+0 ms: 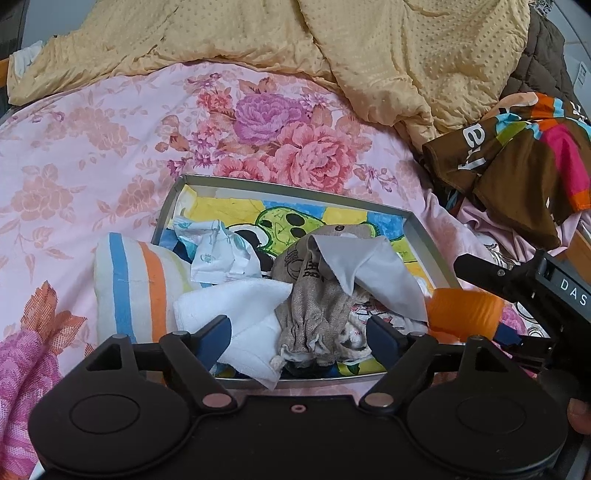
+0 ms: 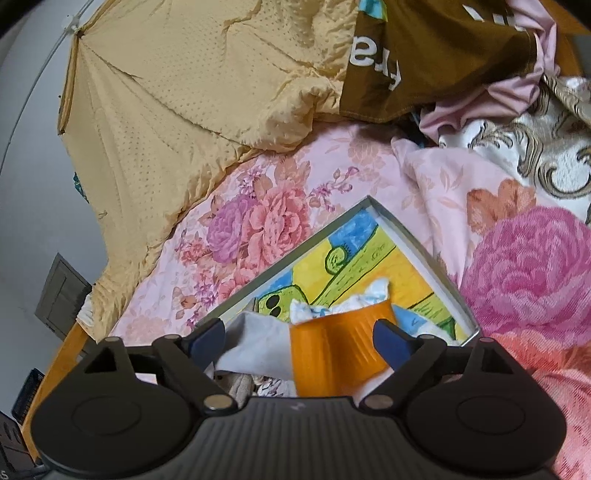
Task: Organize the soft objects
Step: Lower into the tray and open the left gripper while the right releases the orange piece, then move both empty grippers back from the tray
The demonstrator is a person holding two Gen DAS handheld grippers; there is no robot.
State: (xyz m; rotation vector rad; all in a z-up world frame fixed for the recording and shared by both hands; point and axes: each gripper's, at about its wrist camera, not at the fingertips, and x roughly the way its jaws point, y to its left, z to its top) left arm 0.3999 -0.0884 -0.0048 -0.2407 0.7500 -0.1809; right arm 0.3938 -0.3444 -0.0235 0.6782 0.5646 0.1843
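Note:
A metal tray (image 1: 424,236) with a cartoon picture inside lies on the pink floral bedsheet. In it are a striped cloth (image 1: 136,280), a white towel (image 1: 236,310), a beige drawstring pouch (image 1: 314,306), a pale grey cloth (image 1: 373,273) and a printed white cloth (image 1: 221,254). My left gripper (image 1: 299,339) is open just above the towel and pouch at the tray's near edge. My right gripper (image 2: 299,339) is open, with an orange ribbed soft object (image 2: 340,347) between its fingers, against the right finger (image 2: 391,343). The orange object also shows in the left wrist view (image 1: 461,310), over the tray's right corner (image 2: 373,203).
A yellow dotted quilt (image 1: 258,33) is heaped at the back. A brown multicoloured garment (image 1: 517,155) lies to the right of the tray. A cream and gold patterned cloth (image 2: 535,147) lies at the far right. A wooden bed edge (image 2: 55,369) runs at lower left.

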